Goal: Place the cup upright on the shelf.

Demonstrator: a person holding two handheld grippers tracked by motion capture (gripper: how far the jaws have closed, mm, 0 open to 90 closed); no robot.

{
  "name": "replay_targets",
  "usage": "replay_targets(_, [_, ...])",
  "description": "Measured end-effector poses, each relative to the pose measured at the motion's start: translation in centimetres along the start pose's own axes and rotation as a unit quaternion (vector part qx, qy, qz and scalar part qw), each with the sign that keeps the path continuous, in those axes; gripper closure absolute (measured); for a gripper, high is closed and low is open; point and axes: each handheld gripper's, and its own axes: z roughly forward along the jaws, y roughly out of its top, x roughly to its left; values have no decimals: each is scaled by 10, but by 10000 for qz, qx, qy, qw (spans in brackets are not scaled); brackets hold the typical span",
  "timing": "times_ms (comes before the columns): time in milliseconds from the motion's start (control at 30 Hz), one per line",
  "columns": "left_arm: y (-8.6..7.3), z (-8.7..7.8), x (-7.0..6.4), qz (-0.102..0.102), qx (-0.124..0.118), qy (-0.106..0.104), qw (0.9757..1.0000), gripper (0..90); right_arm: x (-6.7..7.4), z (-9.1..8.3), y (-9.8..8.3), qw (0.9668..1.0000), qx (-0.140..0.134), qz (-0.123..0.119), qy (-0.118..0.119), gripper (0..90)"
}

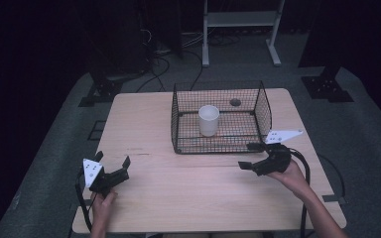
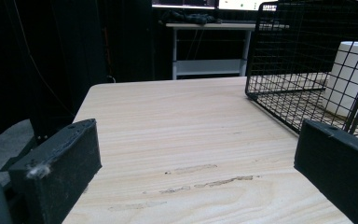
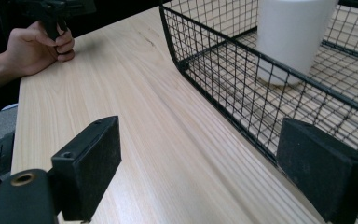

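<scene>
My right tongs [image 1: 248, 156] stand wide with nothing between the jaws, just beside the near wall of the black wire basket [image 1: 258, 106]. The white cup [image 1: 208, 120] stands upright inside that basket, ahead of my right tongs and beyond the mesh. My left tongs [image 1: 113, 163] also stand wide and hold nothing, low over the table [image 1: 188, 193]; the basket lies well ahead and to their right.
</scene>
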Motion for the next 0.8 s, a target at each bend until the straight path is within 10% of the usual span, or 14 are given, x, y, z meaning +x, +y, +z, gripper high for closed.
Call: replay_targets(800, [0,0,0,18,0,4,10000,0,8,-21,-35,9993,-165,10,-347,130])
